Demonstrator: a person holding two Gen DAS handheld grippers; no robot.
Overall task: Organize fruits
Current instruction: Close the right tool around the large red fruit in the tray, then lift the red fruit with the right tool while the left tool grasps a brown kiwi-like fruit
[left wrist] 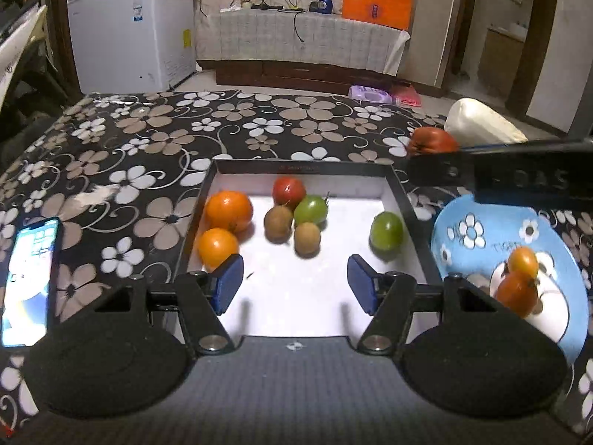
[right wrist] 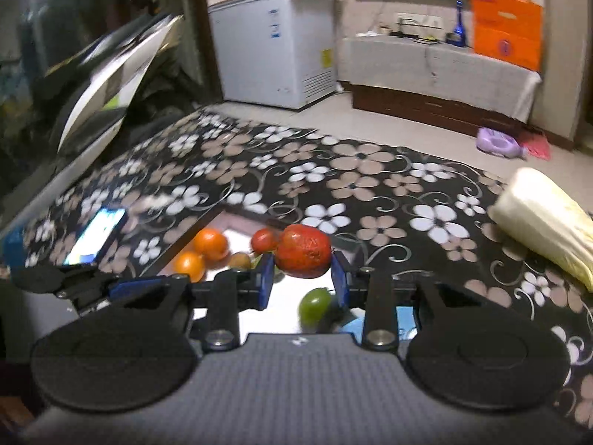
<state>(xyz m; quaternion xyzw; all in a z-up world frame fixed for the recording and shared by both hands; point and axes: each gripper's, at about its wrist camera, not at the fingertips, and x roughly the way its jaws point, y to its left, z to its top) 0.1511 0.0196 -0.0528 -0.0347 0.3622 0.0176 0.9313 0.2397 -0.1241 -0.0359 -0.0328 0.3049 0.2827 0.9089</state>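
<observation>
My right gripper (right wrist: 302, 272) clenched on the wrinkled red fruit (right wrist: 303, 251), held above the box's (left wrist: 402, 193) right edge | my left gripper (left wrist: 294, 282) released, empty, over the box's near edge | two oranges (left wrist: 228, 210) along its left edge; kiwis (left wrist: 278, 223) mid-box | blue plate (left wrist: 463, 230) beside the box's right edge

Dim indoor light, glare off the white box floor (left wrist: 296, 296), fisheye-bent edges, right view motion-blurred.
</observation>
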